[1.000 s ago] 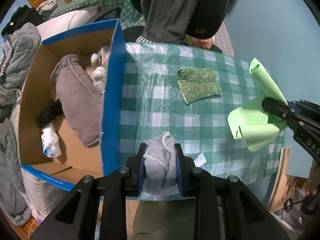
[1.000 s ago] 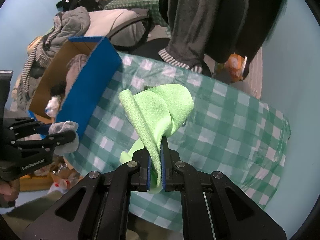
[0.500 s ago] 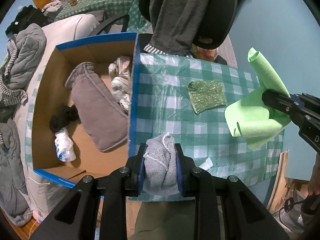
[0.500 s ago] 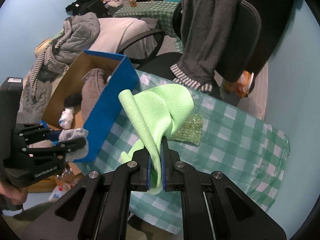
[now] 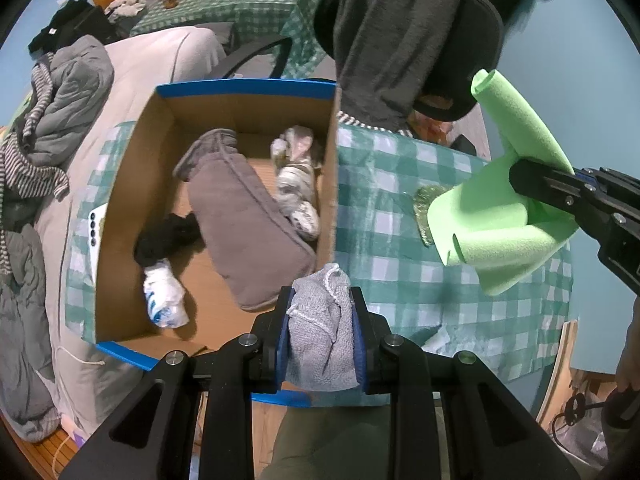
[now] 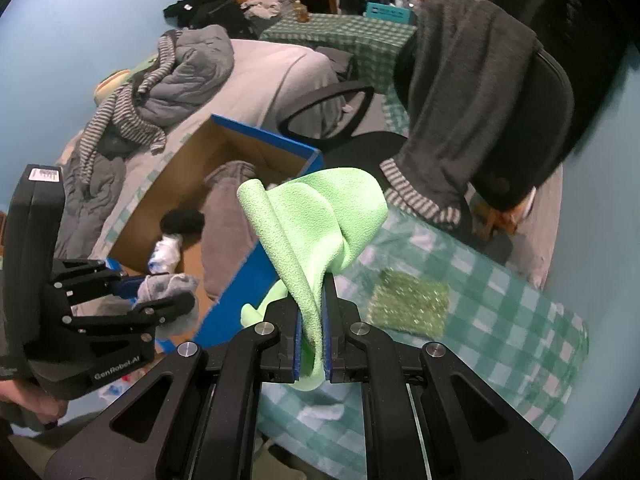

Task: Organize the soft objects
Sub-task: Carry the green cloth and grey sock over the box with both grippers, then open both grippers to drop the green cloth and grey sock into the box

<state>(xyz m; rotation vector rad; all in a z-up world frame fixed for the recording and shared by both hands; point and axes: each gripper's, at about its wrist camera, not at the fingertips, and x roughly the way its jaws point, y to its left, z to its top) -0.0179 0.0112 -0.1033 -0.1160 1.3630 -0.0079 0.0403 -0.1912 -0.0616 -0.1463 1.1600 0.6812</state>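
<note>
My left gripper [image 5: 322, 300] is shut on a grey knitted cloth [image 5: 323, 344] and hangs over the near right corner of an open cardboard box with blue edges [image 5: 240, 88]. My right gripper [image 6: 312, 284] is shut on a light green cloth [image 6: 320, 220] that droops over its fingers, above the checked table beside the box; the same green cloth [image 5: 504, 220] shows at the right of the left wrist view. Inside the box lie a grey-brown garment [image 5: 248, 216], a black bundle [image 5: 168, 236] and white bundles [image 5: 164, 296]. A green glittery pad [image 6: 408, 304] lies flat on the table.
The table wears a green-and-white checked cover [image 5: 400, 248]. A black office chair draped with a dark grey sweater [image 6: 460, 108] stands behind it. A bed heaped with grey clothes [image 6: 184, 72] lies beyond the box. A scrap of white paper [image 5: 440, 338] sits near the table's front edge.
Both grippers have moved left toward the box with their cloths still held. The box now fills the middle of the left wrist view; the glittery pad is half hidden behind the green cloth.
</note>
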